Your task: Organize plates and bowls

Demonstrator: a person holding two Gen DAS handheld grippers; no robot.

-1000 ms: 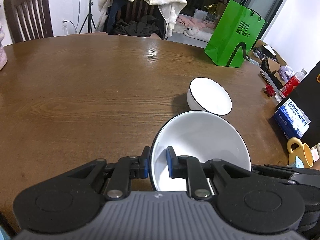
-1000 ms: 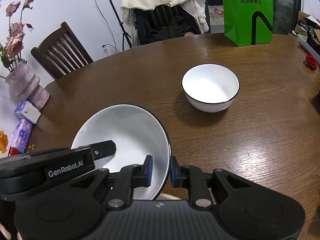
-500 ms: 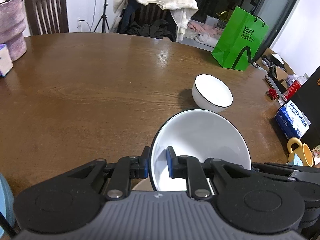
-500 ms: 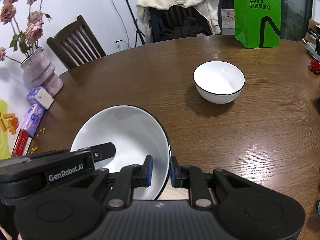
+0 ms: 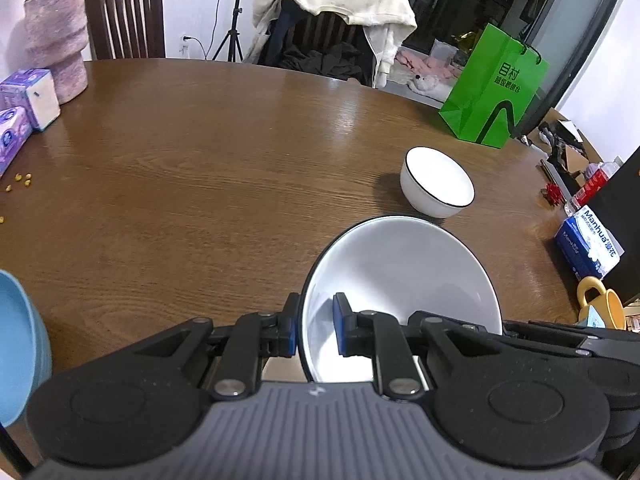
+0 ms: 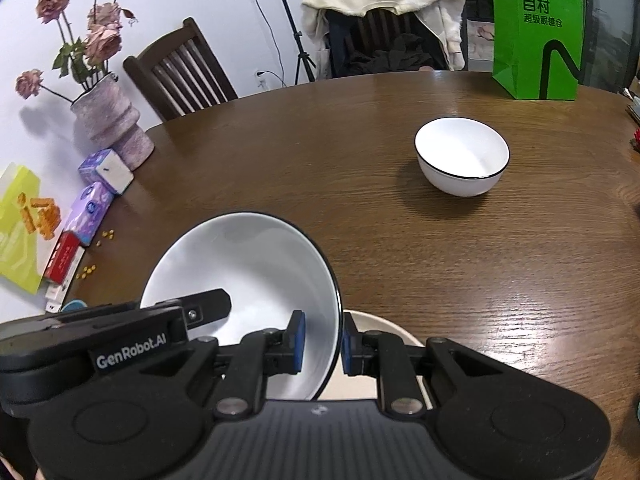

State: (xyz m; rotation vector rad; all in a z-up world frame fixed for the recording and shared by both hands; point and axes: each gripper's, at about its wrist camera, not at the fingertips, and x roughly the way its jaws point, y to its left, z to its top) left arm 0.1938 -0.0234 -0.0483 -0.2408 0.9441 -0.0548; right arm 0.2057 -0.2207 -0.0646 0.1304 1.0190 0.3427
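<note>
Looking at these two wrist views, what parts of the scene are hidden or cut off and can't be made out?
- Held bowl: its base is behind the left gripper in the left view and the right gripper in the right.
- Cream dish: mostly under bowl and gripper, right view; type unclear.
- Blue dish: cut by the left edge, left view.
- Yellow mug: partly hidden at the right edge, left view.

A large white bowl (image 5: 404, 276) with a thin black rim is held above the counter's (image 5: 200, 184) near edge, tipped so its glossy, empty inside faces up and forward. A smaller white bowl (image 6: 462, 156) with the same black rim line stands upright and empty on the counter toward its far right part, well apart from the large one. A blue plate (image 5: 16, 344) shows at the counter's near left edge.
</note>
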